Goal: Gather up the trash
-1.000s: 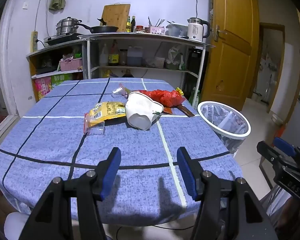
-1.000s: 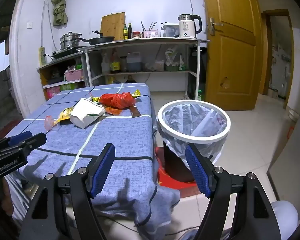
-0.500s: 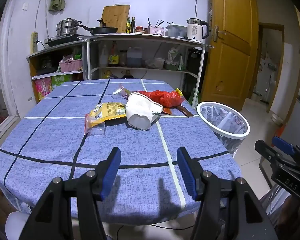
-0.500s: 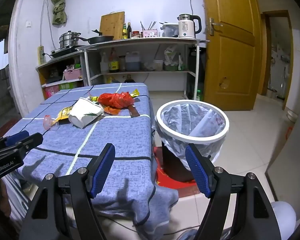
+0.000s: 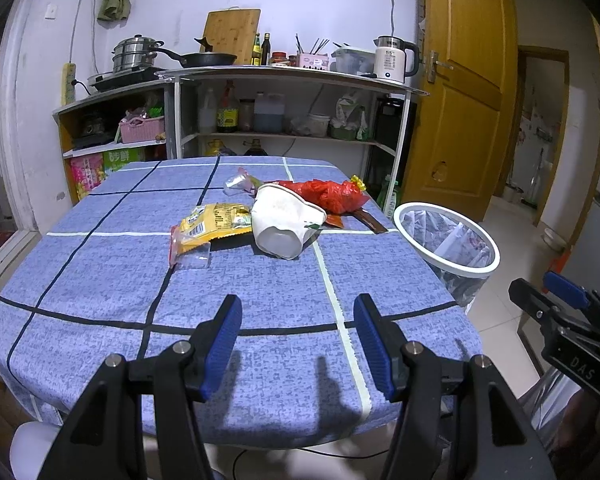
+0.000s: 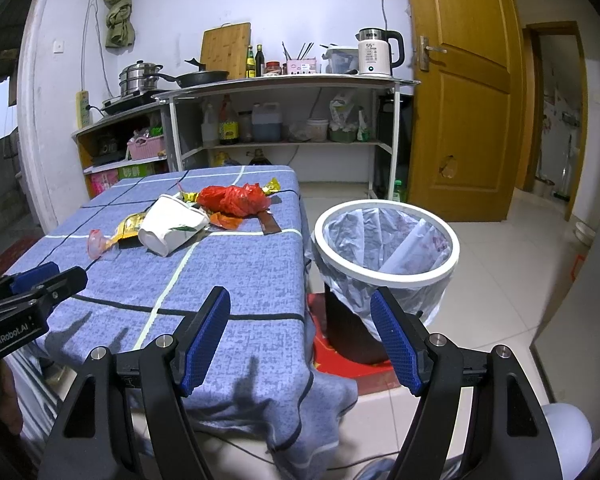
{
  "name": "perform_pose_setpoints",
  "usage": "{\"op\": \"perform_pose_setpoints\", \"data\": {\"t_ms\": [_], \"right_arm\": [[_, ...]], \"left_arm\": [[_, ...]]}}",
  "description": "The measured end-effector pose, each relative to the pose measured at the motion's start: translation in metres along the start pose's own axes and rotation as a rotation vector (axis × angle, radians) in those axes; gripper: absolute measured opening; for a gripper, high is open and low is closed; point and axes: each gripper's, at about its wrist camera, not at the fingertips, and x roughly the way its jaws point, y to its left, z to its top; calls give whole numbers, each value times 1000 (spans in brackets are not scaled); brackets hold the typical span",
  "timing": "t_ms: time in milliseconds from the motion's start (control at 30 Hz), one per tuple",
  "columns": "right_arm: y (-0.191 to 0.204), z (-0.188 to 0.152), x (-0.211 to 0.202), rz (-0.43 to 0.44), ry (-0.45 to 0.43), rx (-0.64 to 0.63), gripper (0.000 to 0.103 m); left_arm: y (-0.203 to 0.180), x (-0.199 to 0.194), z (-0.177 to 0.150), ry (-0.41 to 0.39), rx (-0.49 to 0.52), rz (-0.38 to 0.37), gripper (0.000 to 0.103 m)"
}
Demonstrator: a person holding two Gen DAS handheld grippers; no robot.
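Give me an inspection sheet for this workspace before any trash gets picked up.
Surface: table under a blue checked tablecloth, one corner drooping in the right wrist view.
Job's things: tipped white paper cup, yellow snack wrapper, red plastic bag, clear wrapper and brown strip, all on the cloth; lined white trash bin on the floor beside the table.
Clutter: nothing seen besides the trash.
Grippers: left gripper and right gripper both open, empty, short of the trash.
Cables: one on the floor under the table's near edge.
Surroundings: kitchen shelves, kettle, wooden door.
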Motion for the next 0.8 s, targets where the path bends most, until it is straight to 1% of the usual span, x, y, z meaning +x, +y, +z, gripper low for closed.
{"op": "perform_pose_setpoints", "data": {"t_ms": [800], "right_arm": [[1, 0, 1, 0, 6, -3, 73]], "left_arm": [[-1, 0, 0, 0, 2, 4, 60]]}}
